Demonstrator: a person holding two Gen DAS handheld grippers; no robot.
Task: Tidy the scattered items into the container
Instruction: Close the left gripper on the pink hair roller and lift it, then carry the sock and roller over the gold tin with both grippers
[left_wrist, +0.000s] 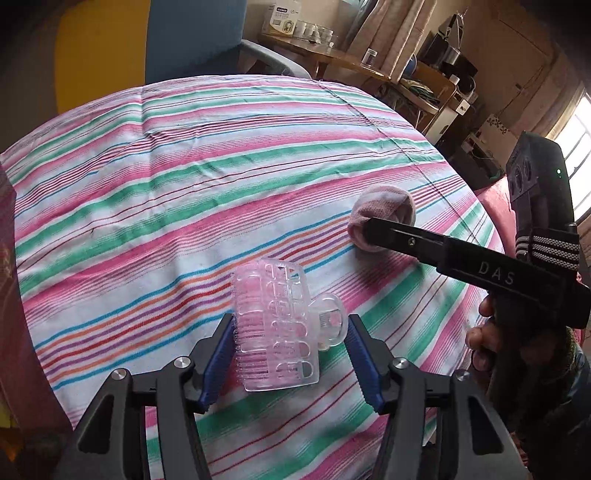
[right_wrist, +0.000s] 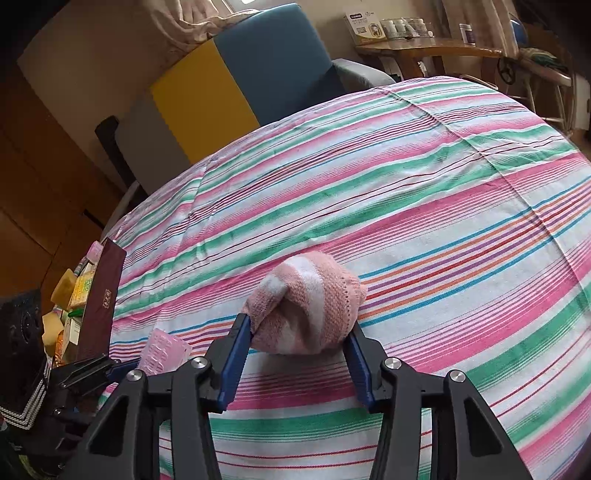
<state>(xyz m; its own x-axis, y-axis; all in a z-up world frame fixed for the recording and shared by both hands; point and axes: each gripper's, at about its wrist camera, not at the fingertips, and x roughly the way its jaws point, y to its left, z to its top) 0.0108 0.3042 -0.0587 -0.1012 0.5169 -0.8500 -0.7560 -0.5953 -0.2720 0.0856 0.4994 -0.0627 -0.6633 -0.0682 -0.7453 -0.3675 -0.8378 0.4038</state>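
- Surface was a worktop under a striped cloth (left_wrist: 184, 177): pink, green, white bands with thin blue, orange and red lines, some wrinkles.
- Room behind: blue-and-yellow chair (right_wrist: 236, 77) past the far edge, a wooden side table (right_wrist: 424, 46) with a box and small jars, curtains above.
- Off the worktop's left edge in the right wrist view, a dark red box lid (right_wrist: 101, 299) stood over a heap of packets; can't tell whether that was the container.
- Left gripper (left_wrist: 291, 354): jaws apart, bracketing a clear pink hair claw clip (left_wrist: 277, 328) at the near edge of the worktop. Left blue pad touching or just beside the clip's teeth; right pad just beside the clip's handle, contact can't be confirmed.
- Clip was translucent, ribbed, lying on its side on the cloth, handle toward the right jaw.
- Right gripper (right_wrist: 299, 343): jaws around a rolled sock (right_wrist: 310, 310), both pads against its sides; it looked clamped.
- Sock was a pink-and-white knitted ball, resting on the cloth near the worktop's right edge, well apart from the clip.
- A hand (left_wrist: 487, 332) gripped the right gripper's handle in the left wrist view.
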